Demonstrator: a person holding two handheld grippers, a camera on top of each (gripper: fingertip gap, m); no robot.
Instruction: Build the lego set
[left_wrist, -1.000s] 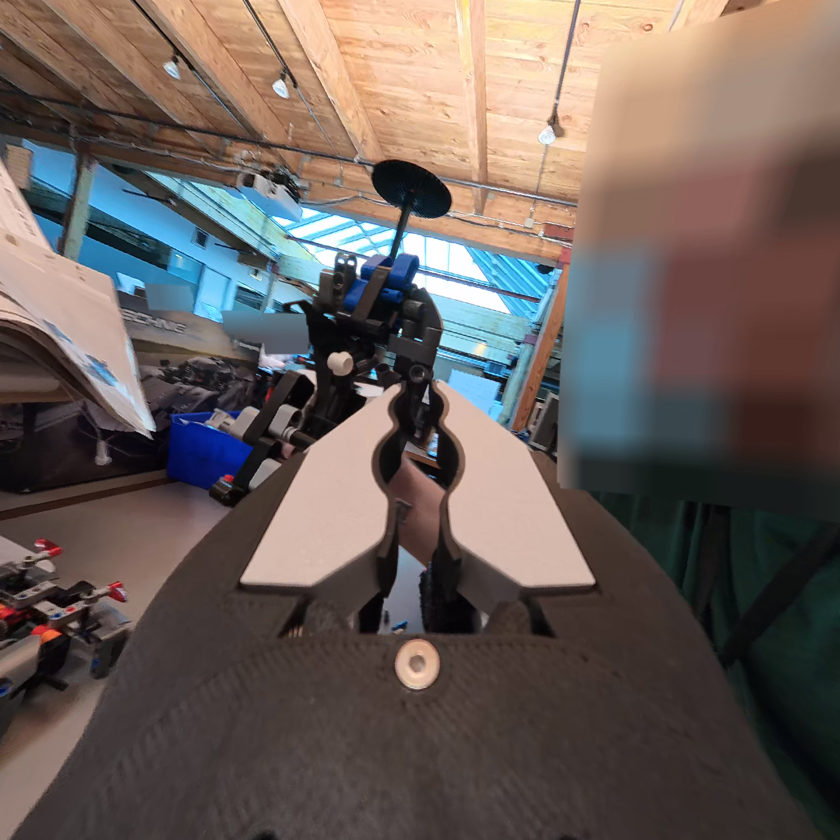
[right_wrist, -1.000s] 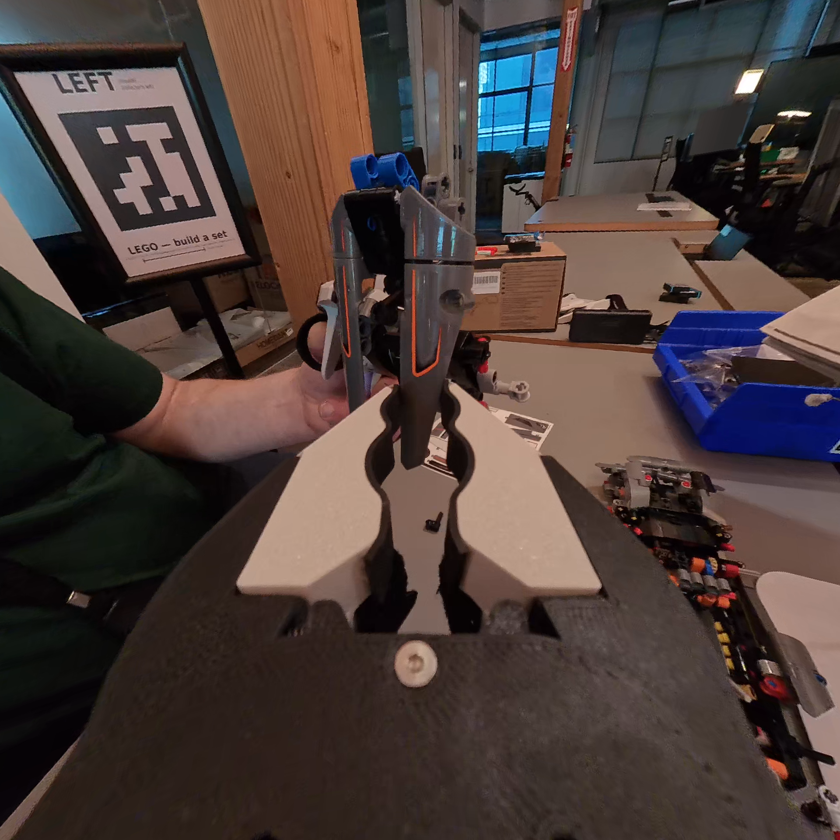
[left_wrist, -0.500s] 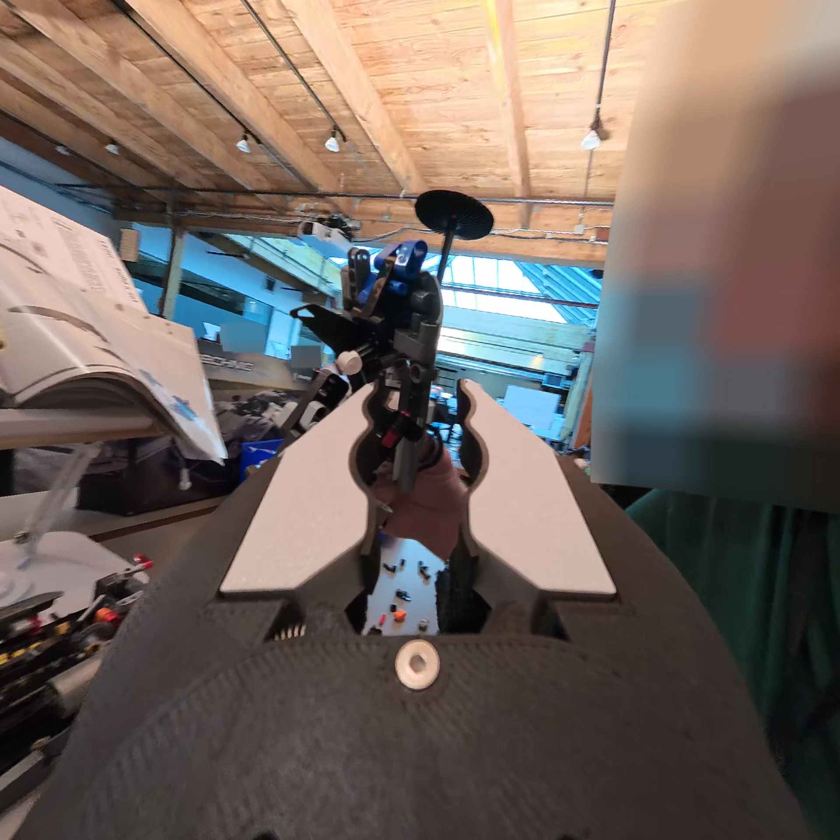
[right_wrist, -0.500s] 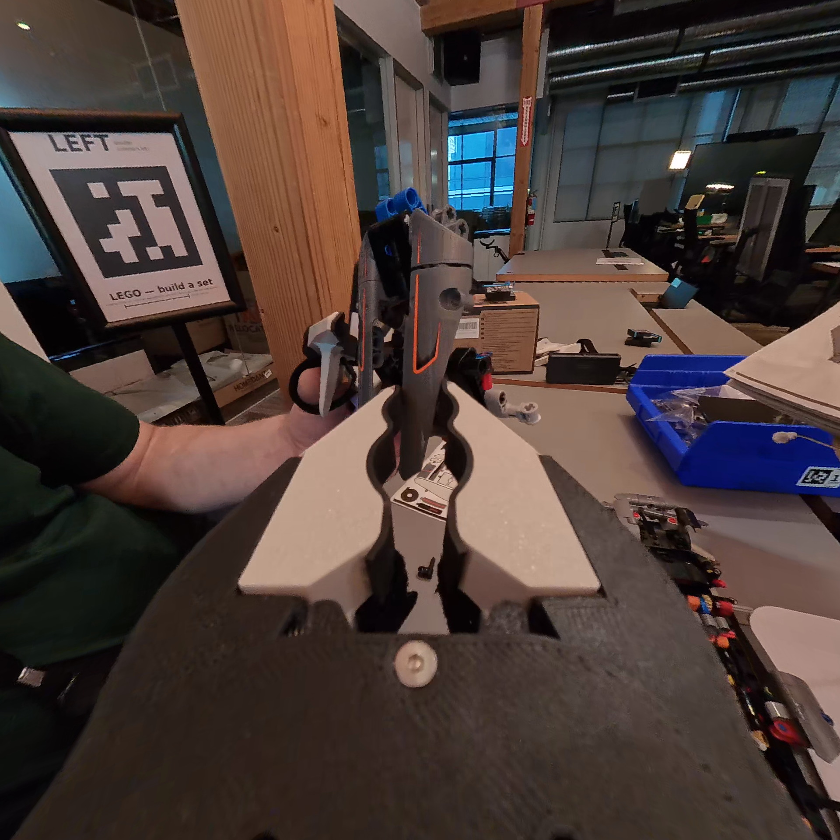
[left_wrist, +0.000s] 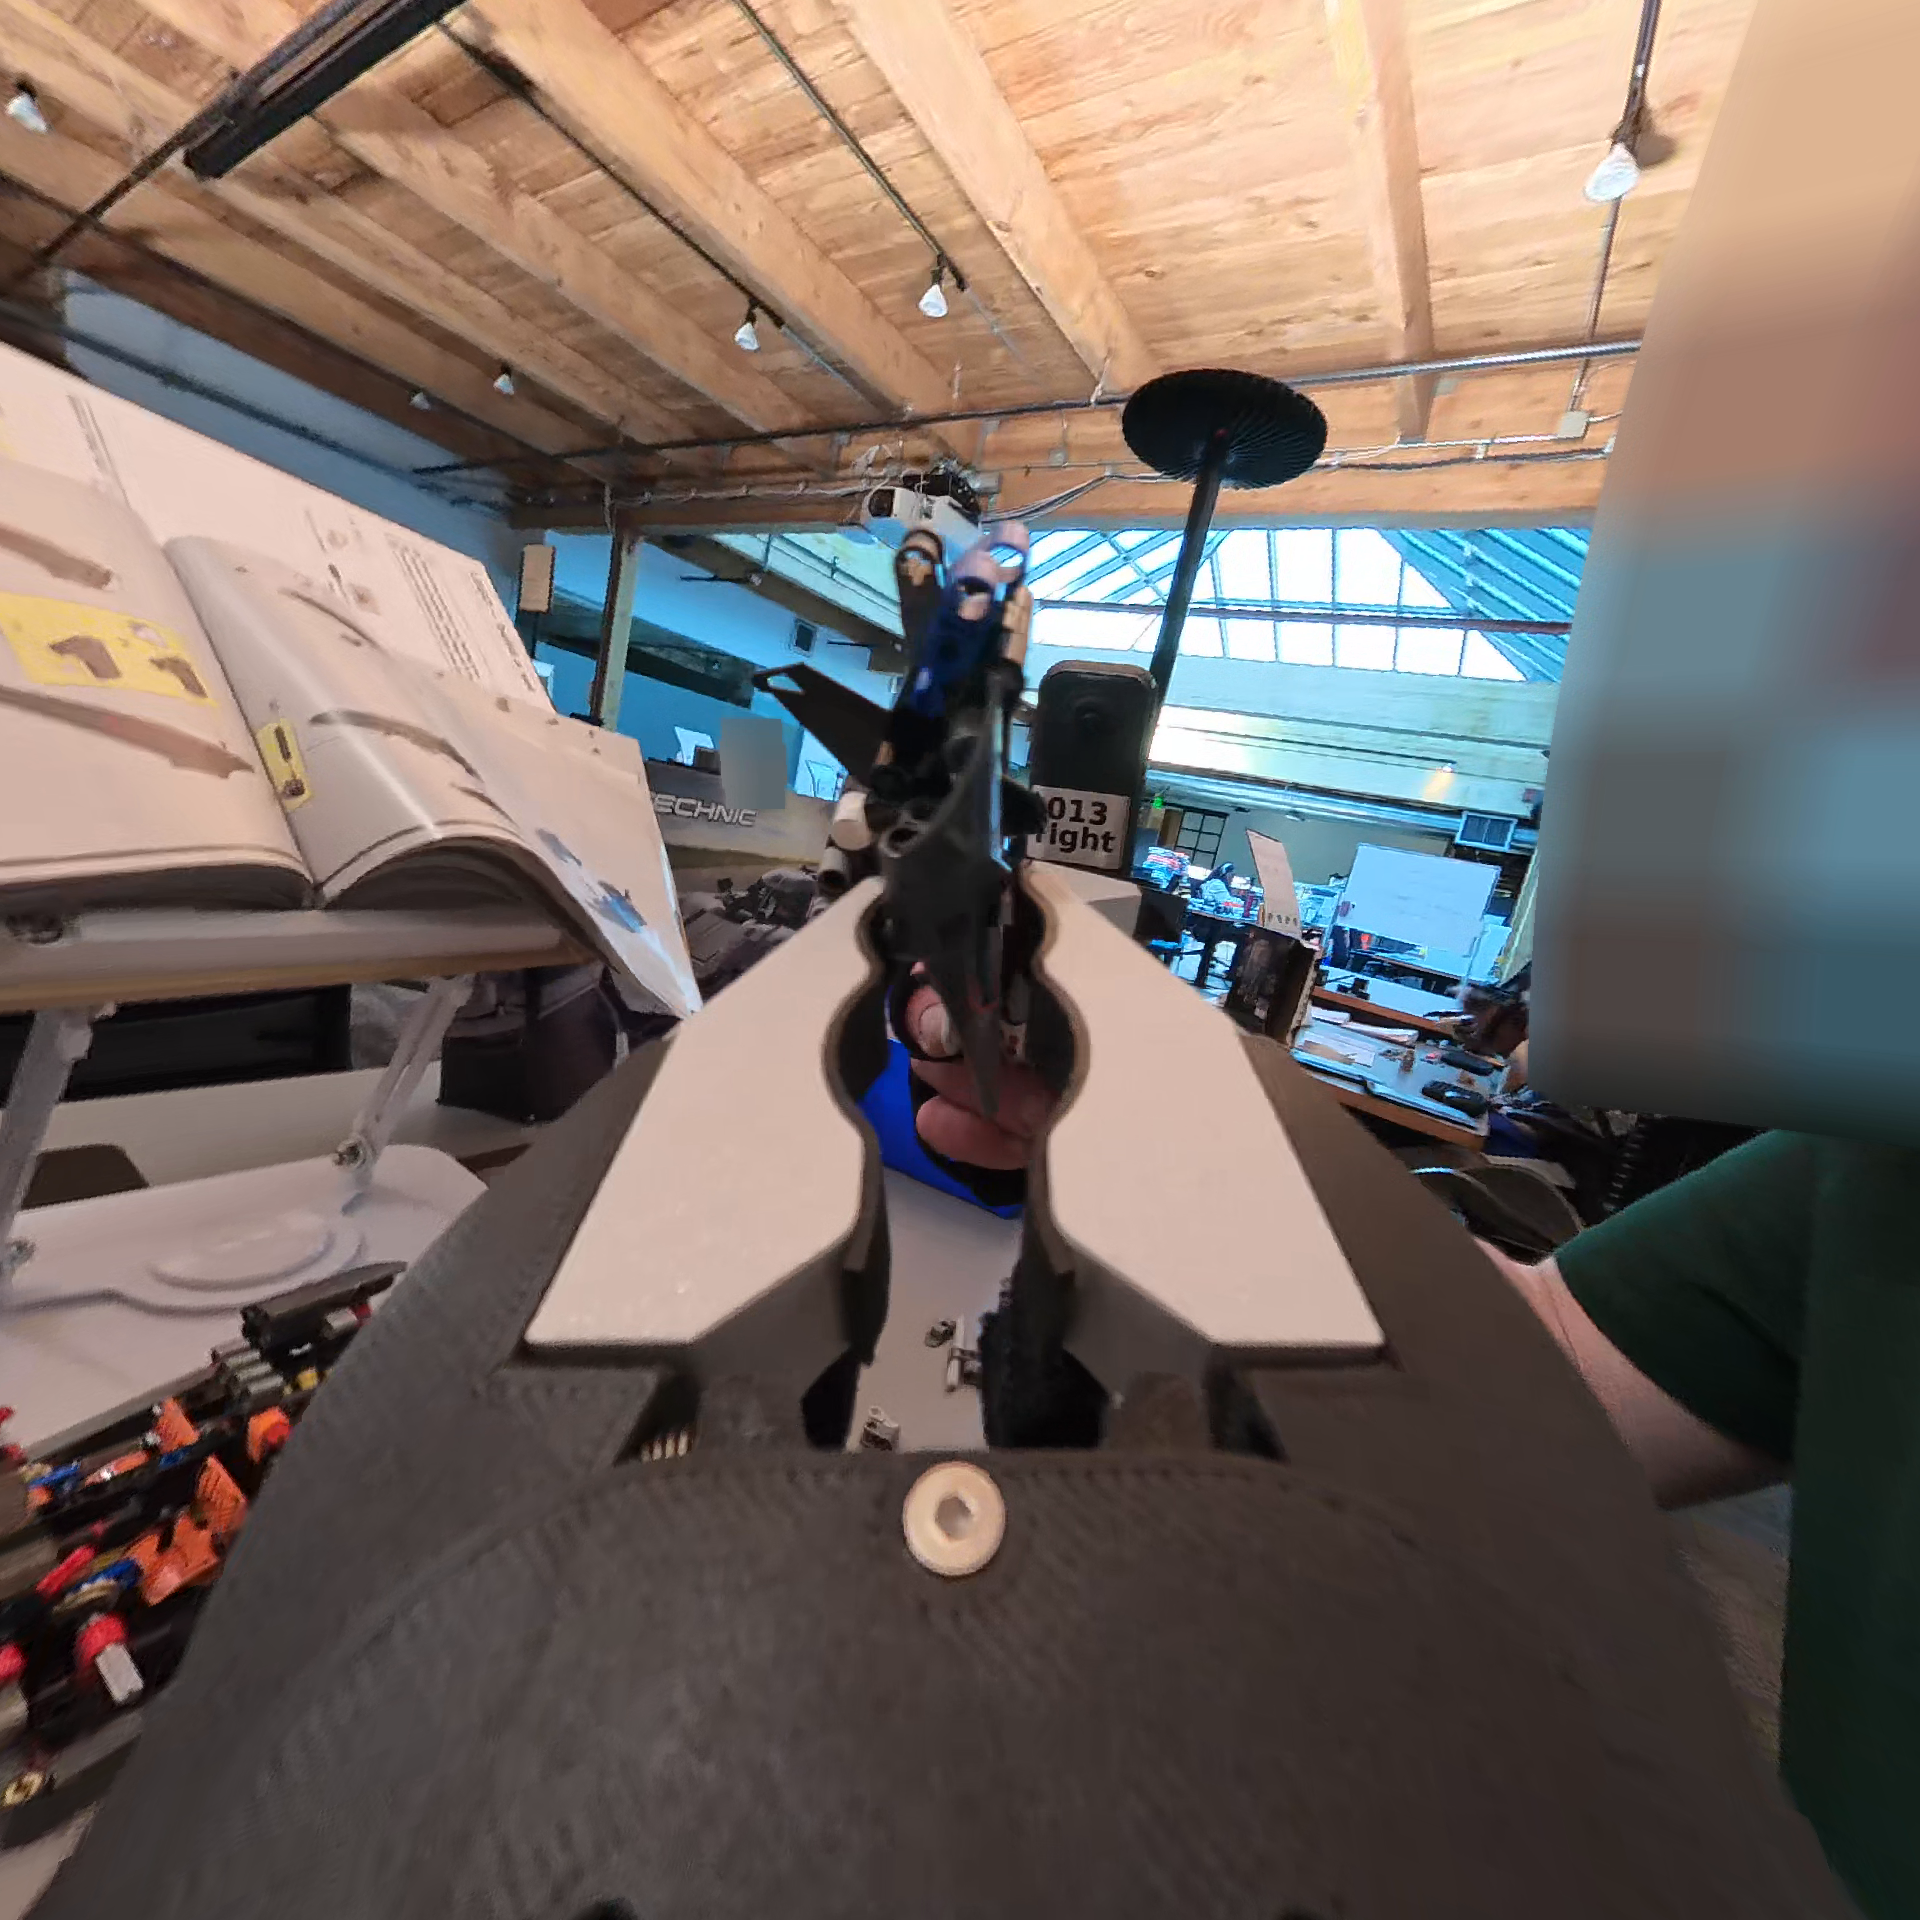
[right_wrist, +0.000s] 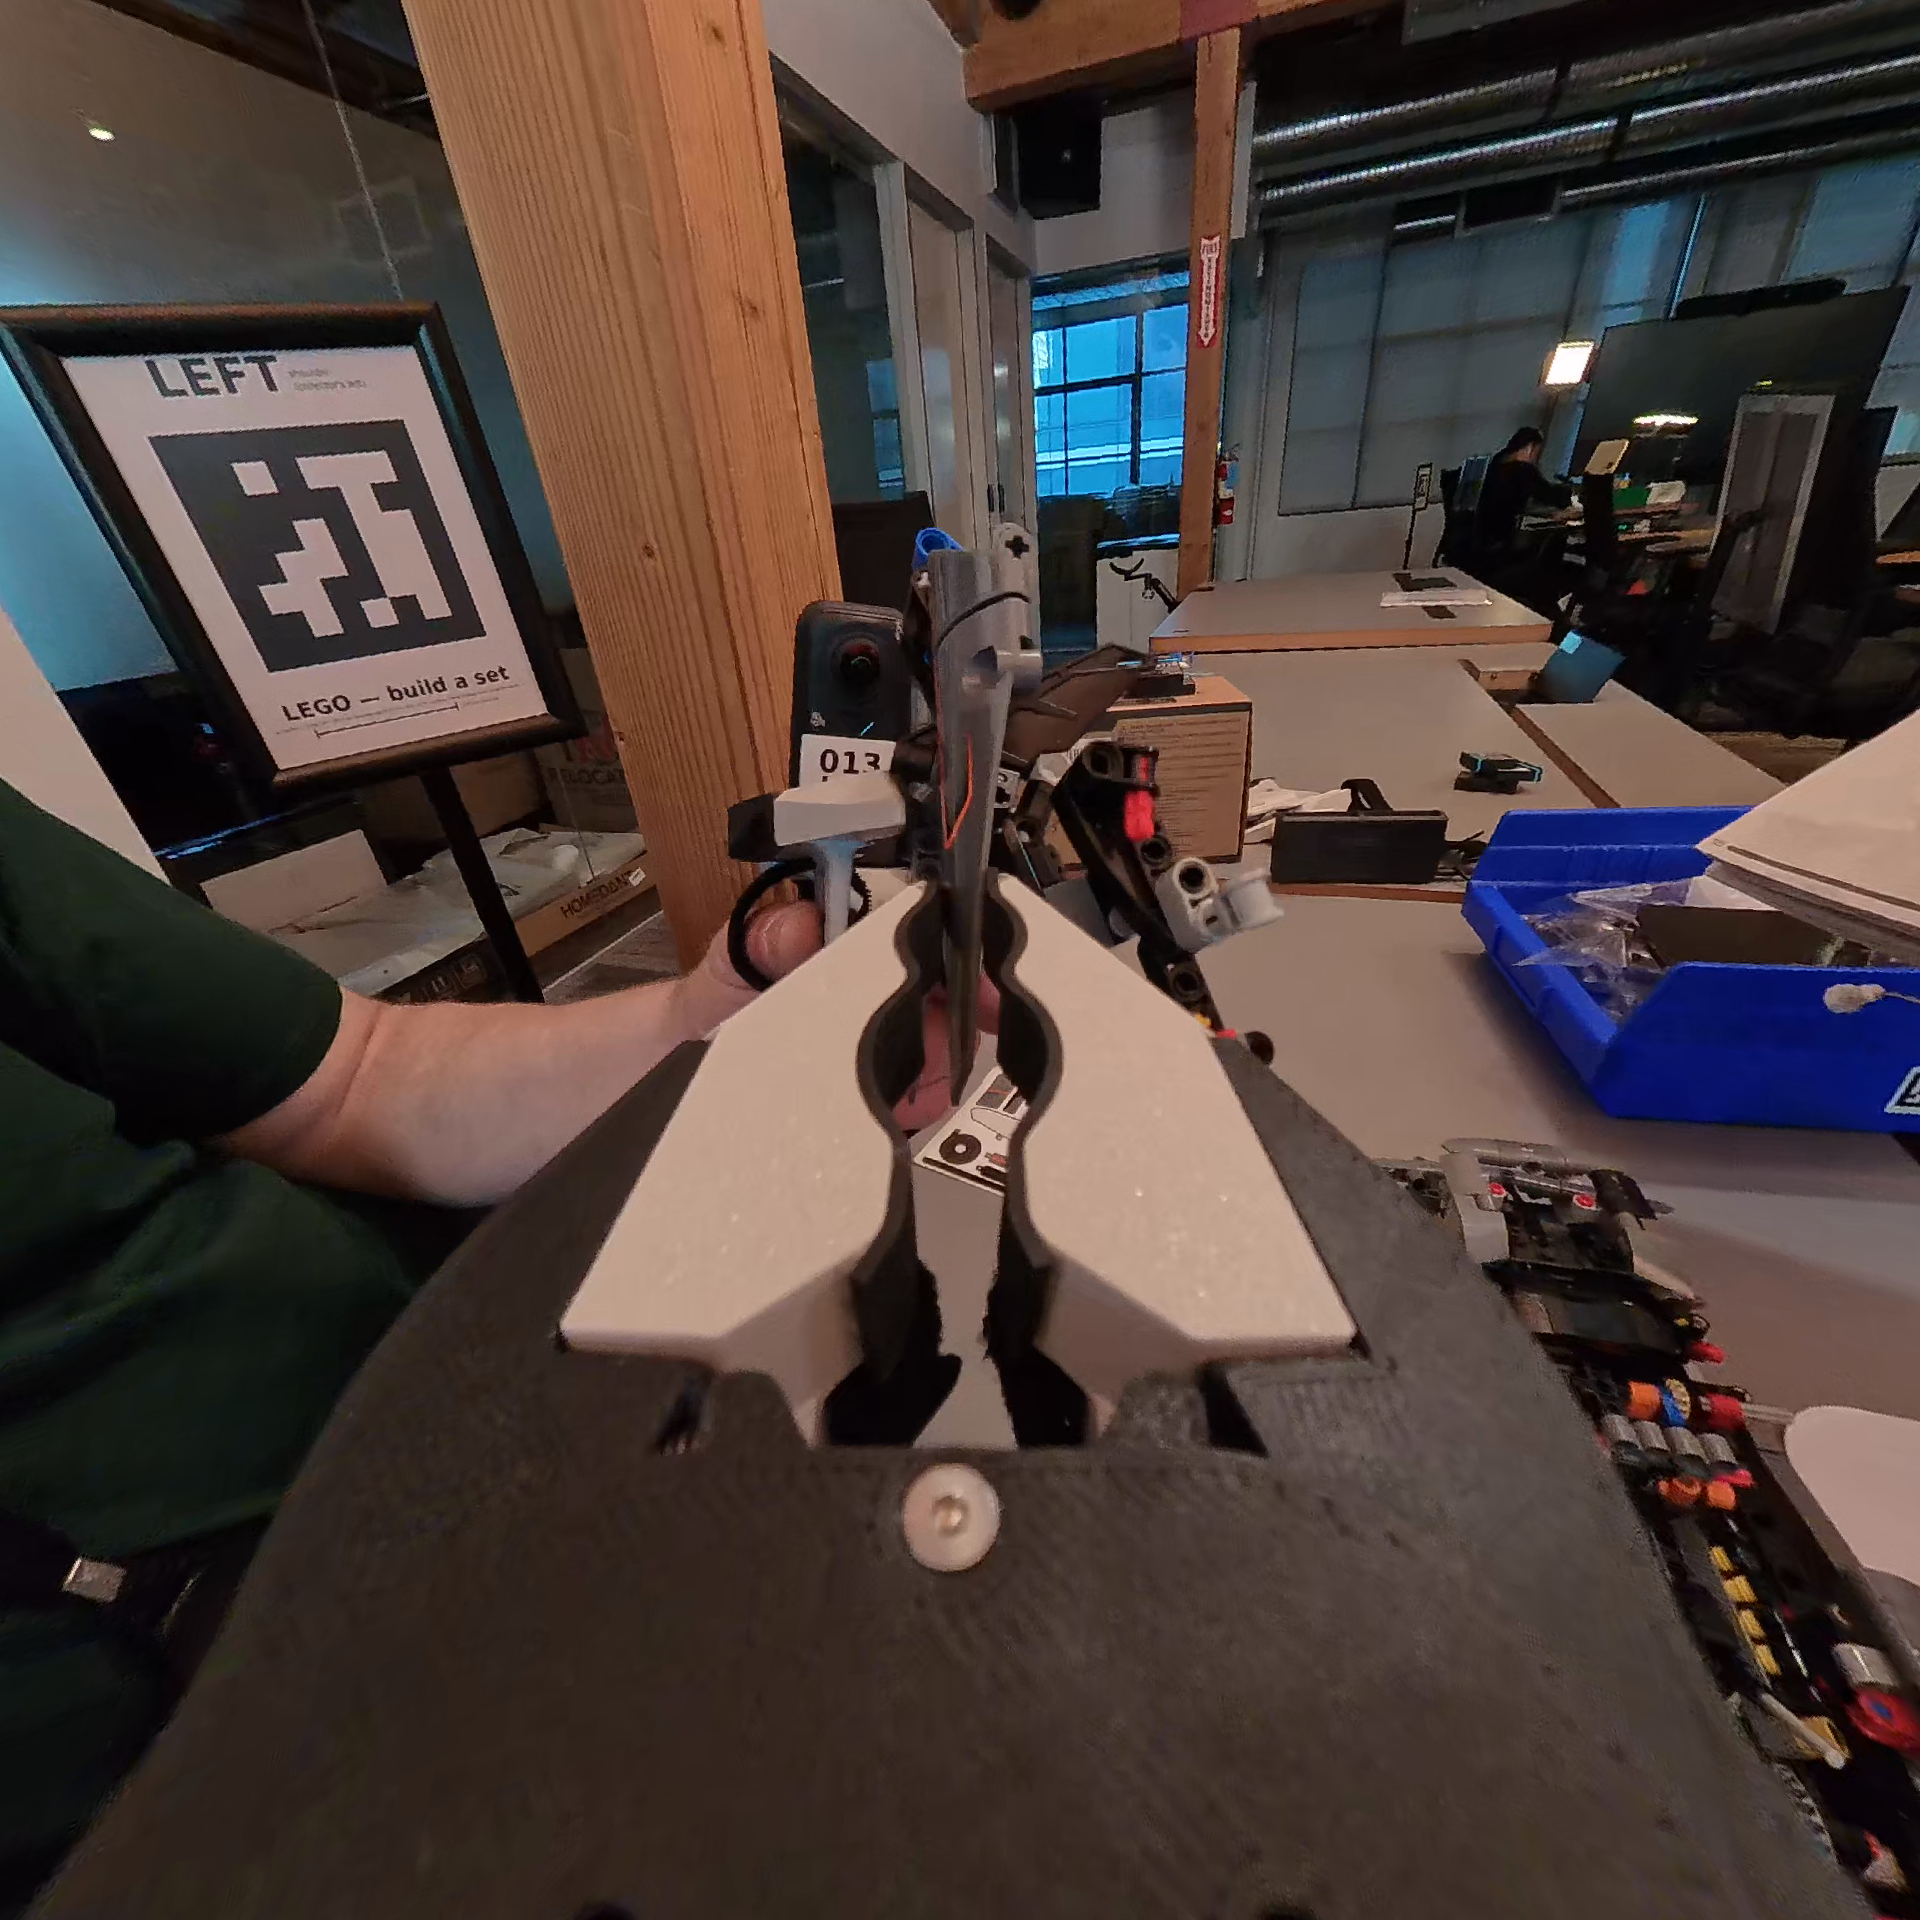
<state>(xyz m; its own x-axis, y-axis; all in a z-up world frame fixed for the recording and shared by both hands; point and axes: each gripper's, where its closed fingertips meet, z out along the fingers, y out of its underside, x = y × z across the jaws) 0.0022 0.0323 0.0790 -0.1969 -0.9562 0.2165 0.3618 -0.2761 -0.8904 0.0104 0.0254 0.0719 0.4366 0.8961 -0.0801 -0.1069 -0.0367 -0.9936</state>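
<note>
A Lego assembly (right_wrist: 971, 727) of dark grey panels with orange lines, black beams and a blue piece on top is held upright above the table. My right gripper (right_wrist: 961, 899) is shut on its grey panel's lower end, seen edge-on. In the left wrist view the same assembly (left_wrist: 951, 831) stands between the tips of my left gripper (left_wrist: 956, 904), which is closed on its lower part. The left gripper's grey finger (right_wrist: 831, 810) touches the assembly from the far side. A black beam with grey connectors (right_wrist: 1164, 862) hangs off to the right.
An open instruction book (left_wrist: 312, 748) rests on a stand at the left. A blue bin (right_wrist: 1704, 997) with bags sits at the right. A partly built chassis (right_wrist: 1579, 1278) and loose parts (left_wrist: 125, 1507) lie on the grey table. A sticker sheet (right_wrist: 971, 1138) lies below the grippers.
The assembly has turned edge-on to both cameras. The left gripper opened, then closed again lower on it. The two grippers now face each other across the assembly.
</note>
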